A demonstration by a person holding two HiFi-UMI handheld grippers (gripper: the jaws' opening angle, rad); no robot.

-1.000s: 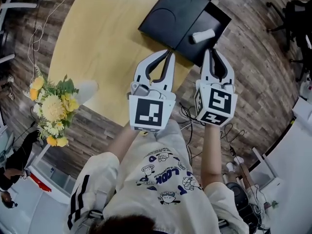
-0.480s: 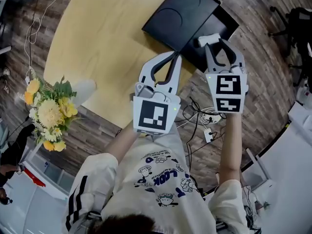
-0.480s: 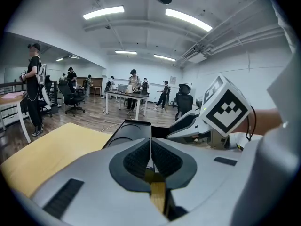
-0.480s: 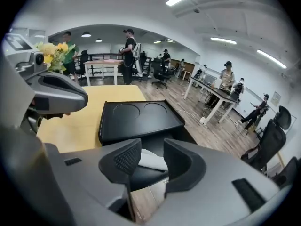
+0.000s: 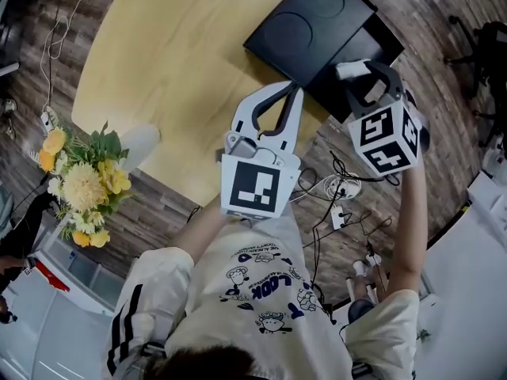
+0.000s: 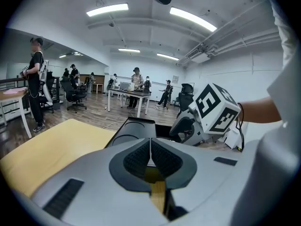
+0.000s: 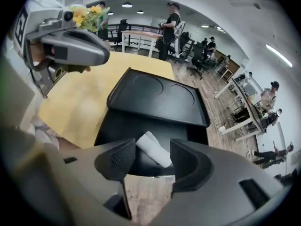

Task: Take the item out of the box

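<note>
Claw on right (image 7: 155,165) just opened wide, white roll (image 7: 151,148) between its jaws ungripped, left claw (image 6: 150,145) closed, empty.

1. Bright, even indoor light falls from long ceiling strip lamps (image 6: 107,9) high above the yellow table (image 5: 174,70).
2. The table top is lit evenly from edge to edge.
3. The black box (image 5: 317,30) at the table's edge carries a soft grey sheen.
4. All views bulge fisheye-style; both gripper views darken to black at their corners, far from the table.
</note>
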